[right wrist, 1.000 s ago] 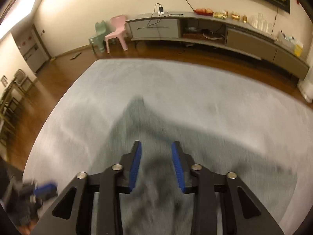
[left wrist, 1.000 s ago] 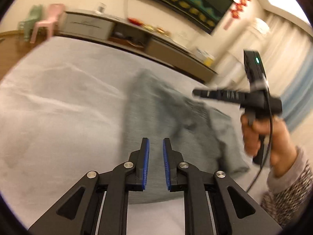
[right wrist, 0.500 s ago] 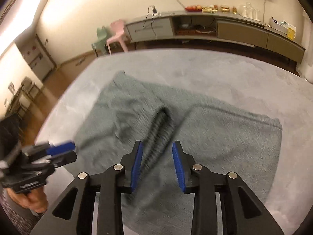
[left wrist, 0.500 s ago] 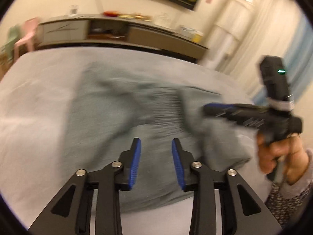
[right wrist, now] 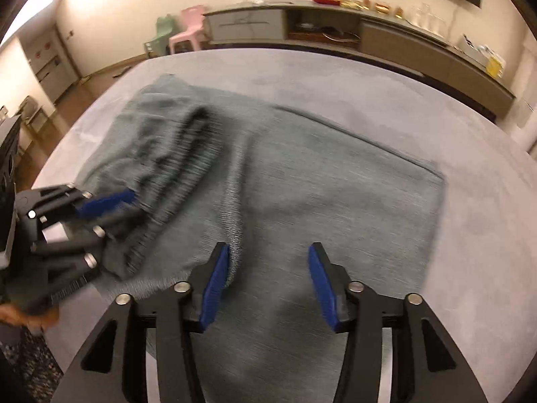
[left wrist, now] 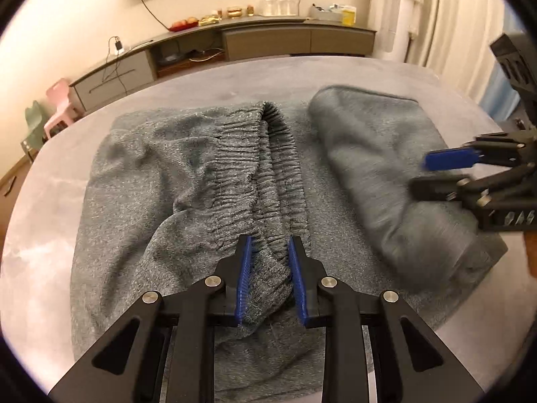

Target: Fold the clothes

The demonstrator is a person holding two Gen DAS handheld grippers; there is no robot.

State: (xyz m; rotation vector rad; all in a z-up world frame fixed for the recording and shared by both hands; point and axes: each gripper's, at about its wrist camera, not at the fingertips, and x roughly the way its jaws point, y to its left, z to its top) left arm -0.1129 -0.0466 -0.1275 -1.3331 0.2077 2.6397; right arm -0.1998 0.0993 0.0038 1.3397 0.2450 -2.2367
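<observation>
Grey fleece trousers [left wrist: 161,181] lie on a pale grey surface, with the ribbed elastic waistband [left wrist: 265,168] bunched in the middle and a folded leg part [left wrist: 379,168] rolled over at the right. My left gripper [left wrist: 268,278] has its jaws around the near end of the waistband, pads touching the cloth. My right gripper [right wrist: 268,282] is open wide just above the folded part [right wrist: 335,184], holding nothing. Each gripper shows in the other's view: the right one [left wrist: 446,174] at the right edge, the left one [right wrist: 110,208] at the left, blurred.
The grey covered surface [left wrist: 43,208] ends close behind the trousers. A long low cabinet [left wrist: 235,40] with clutter runs along the far wall. Small pink and green chairs [right wrist: 181,33] stand on the wood floor at the left. Curtains [left wrist: 436,16] hang at the right.
Both grippers have dropped down to the trousers. The left one now has the waistband between its pads. The right one has opened wide and let go of the cloth.
</observation>
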